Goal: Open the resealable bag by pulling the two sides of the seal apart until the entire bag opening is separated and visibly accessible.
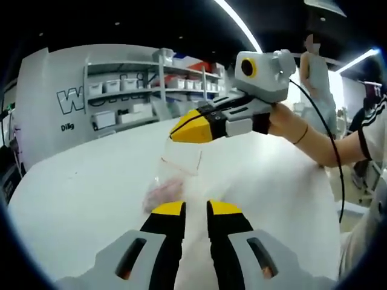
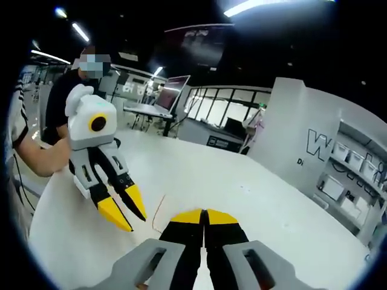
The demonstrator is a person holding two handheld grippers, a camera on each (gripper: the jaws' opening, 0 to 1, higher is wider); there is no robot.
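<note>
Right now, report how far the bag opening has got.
Done: the right hand-held gripper is shut on the clear resealable bag's top edge, lifting it off the white table. In hand: the left hand-held gripper sits open near it. Left: gripping the other side and pulling the seal apart.

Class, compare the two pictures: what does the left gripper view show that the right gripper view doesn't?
Left gripper view: the clear bag with pinkish contents, on the table ahead of the open left tool. Right gripper view: railings and a monitor behind. Shared: the white table, the wall shelves, and both tools, the right tool shut.
</note>
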